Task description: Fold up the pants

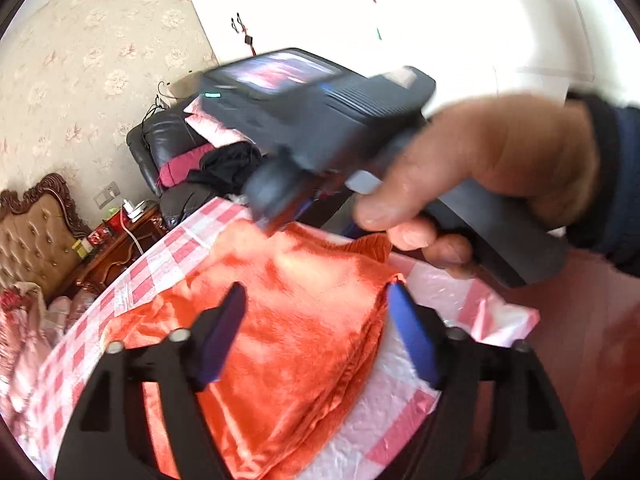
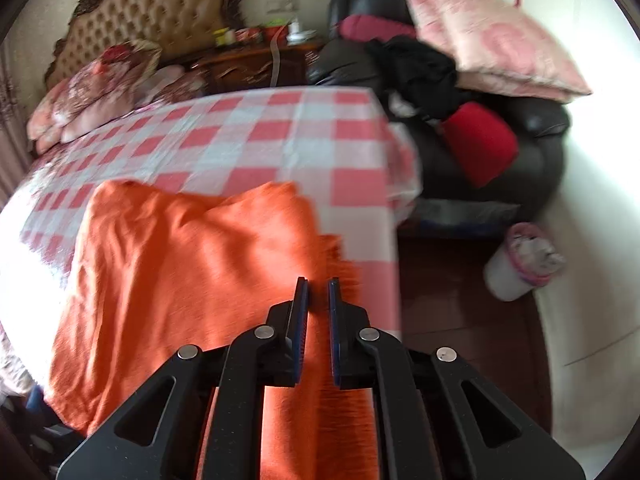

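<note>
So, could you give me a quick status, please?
Left gripper open, empty. Right gripper slightly apart, over pants. Pants folded on bed. Nothing in the way.

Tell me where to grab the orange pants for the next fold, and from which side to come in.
Probably take the orange pants at the corner of the layered edge by the bed's side. There the stacked layers end in a thin, exposed lip. Come in from the floor side, jaws straddling the edge, so that all the layers lift together.

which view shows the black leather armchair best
The right wrist view: the black leather armchair sits unobstructed, with a pink pillow and clothes piled on it. In the left wrist view, the armchair is smaller, partly hidden behind the other gripper.
</note>
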Tool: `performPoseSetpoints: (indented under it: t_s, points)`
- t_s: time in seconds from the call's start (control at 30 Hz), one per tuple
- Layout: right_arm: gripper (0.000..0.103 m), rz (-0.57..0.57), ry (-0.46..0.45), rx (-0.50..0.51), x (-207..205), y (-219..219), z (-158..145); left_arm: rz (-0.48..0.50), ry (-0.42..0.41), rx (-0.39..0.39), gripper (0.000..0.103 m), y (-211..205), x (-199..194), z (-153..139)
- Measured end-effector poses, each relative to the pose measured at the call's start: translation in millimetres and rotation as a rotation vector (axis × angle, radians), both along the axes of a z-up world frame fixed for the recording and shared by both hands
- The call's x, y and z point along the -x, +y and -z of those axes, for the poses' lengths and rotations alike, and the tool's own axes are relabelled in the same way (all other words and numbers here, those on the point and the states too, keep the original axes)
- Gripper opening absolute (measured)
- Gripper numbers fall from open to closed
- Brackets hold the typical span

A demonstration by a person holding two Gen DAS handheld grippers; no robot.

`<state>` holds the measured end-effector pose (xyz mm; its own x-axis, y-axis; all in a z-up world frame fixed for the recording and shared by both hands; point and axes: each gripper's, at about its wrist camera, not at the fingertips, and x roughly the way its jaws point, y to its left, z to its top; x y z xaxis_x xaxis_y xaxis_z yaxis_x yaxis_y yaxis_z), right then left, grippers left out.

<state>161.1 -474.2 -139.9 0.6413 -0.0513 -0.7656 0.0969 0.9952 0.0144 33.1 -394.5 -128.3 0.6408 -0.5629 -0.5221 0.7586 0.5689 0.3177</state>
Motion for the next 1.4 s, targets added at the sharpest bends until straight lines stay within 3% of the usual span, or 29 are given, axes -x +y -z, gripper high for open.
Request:
performPoseSetpoints:
  t_s: [0.1, 0.2, 0.27, 0.33, 0.37, 0.43, 0.53, 0.67, 0.83, 0.9, 0.97, 1.13, 1.17, 1.23, 1.4]
  points:
    - [0.018, 0.062, -0.031, -0.028, 14.3, -13.5, -9.0, -0.02, 0.082, 0.083, 0.083, 22.7, -14.4, -21.7]
    - [0.02, 0.067, -0.025, -0.067, 26.5, -15.2, -6.2, -0.083, 0.215, 0.132, 0.081, 36.6, -54.9, -36.8]
    - [0.02, 0.045, -0.006, -0.064, 29.0, -8.9, 0.8, -0.103, 0.277, 0.118, 0.048, 34.1, -85.4, -37.0]
    - [0.02, 0.054, 0.034, -0.033, 29.3, -3.0, 13.8, -0.121, 0.36, 0.102, 0.037, 19.7, -120.3, -28.9]
    - [0.02, 0.058, 0.053, -0.041, 29.3, -2.0, 20.0, -0.126, 0.405, 0.108, 0.022, 16.2, -129.0, -20.2]
    - [0.019, 0.061, 0.083, -0.056, 30.9, -0.8, 31.2, -0.151, 0.516, 0.098, 0.013, 2.6, -165.3, -6.4]
    - [0.019, 0.067, 0.081, -0.054, 34.4, 1.0, 35.4, -0.151, 0.644, 0.039, 0.013, -21.0, -205.6, 25.9]
    - [0.019, 0.071, 0.083, -0.046, 36.6, 2.7, 36.4, -0.187, 0.599, 0.032, 0.016, -32.2, -234.9, 25.9]
    - [0.019, 0.069, 0.084, -0.04, 36.1, 2.8, 36.7, -0.284, 0.595, 0.106, 0.017, -18.9, -260.5, 14.6]
    - [0.019, 0.071, 0.085, -0.041, 36.7, 1.5, 34.8, -0.291, 0.543, 0.159, 0.023, -5.5, -248.1, 2.2]
    - [0.019, 0.084, 0.074, -0.027, 39.0, 2.5, 28.2, -0.281, 0.513, 0.185, 0.042, 7.3, -224.0, -7.2]
    - [0.019, 0.03, -0.063, -0.012, 47.9, 24.2, -7.5, -0.339, 0.532, 0.144, 0.04, 44.2, -179.2, 5.0]
    - [0.019, 0.009, -0.061, -0.019, 44.6, 31.3, -8.3, -0.354, 0.54, 0.136, 0.03, 49.4, -174.9, 8.5]
    - [0.019, -0.011, -0.041, -0.016, 37.6, 40.2, -2.5, -0.384, 0.534, 0.098, 0.022, 60.2, -162.0, 16.8]
    - [0.019, -0.032, 0.046, 0.044, 28.8, 52.8, 28.5, -0.359, 0.499, 0.029, 0.02, 75.0, -138.7, 26.2]
